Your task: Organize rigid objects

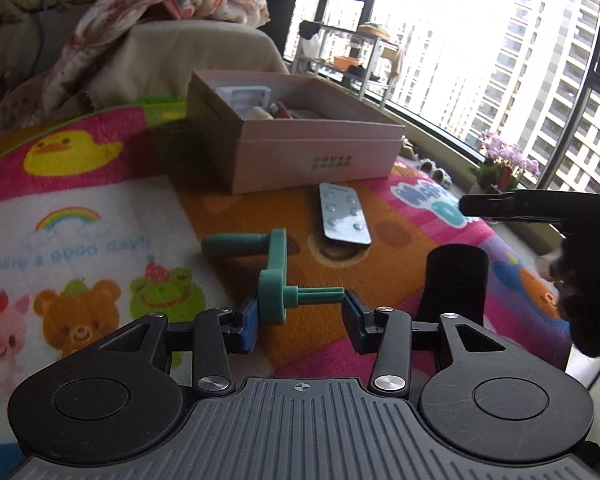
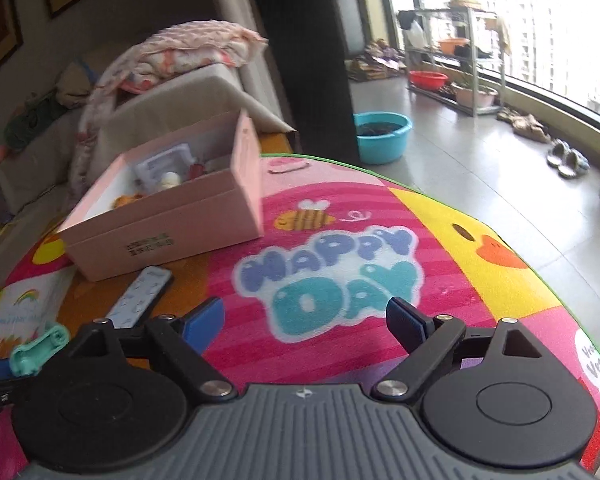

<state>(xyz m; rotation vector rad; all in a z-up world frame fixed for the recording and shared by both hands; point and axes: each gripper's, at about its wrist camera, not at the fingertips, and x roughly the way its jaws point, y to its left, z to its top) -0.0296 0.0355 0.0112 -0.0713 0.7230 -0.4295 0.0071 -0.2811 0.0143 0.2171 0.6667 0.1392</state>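
Note:
A green crank handle [image 1: 274, 276] sits crosswise in my left gripper [image 1: 300, 314], which is shut on it: the left pad presses its round base and the right pad its shaft tip. Its arm and grip stick out forward over the colourful play mat [image 1: 100, 208]. Beyond it a grey remote control [image 1: 344, 218] lies flat on the mat, and behind that stands an open pink box [image 1: 312, 152] with several small items inside. My right gripper [image 2: 304, 320] hovers open over the "HAPPY DAY" print [image 2: 332, 280], nothing between its blue pads. In the right wrist view the crank [image 2: 40, 346] shows at the lower left, near the remote [image 2: 140, 298] and box [image 2: 172, 224].
A sofa with a floral blanket [image 1: 172, 4] rises behind the box. A black rounded object [image 1: 456, 280] and black hardware [image 1: 540, 208] stand at the right of the left wrist view. The mat's edge drops to a tiled floor with a blue basin [image 2: 382, 130], racks and windows.

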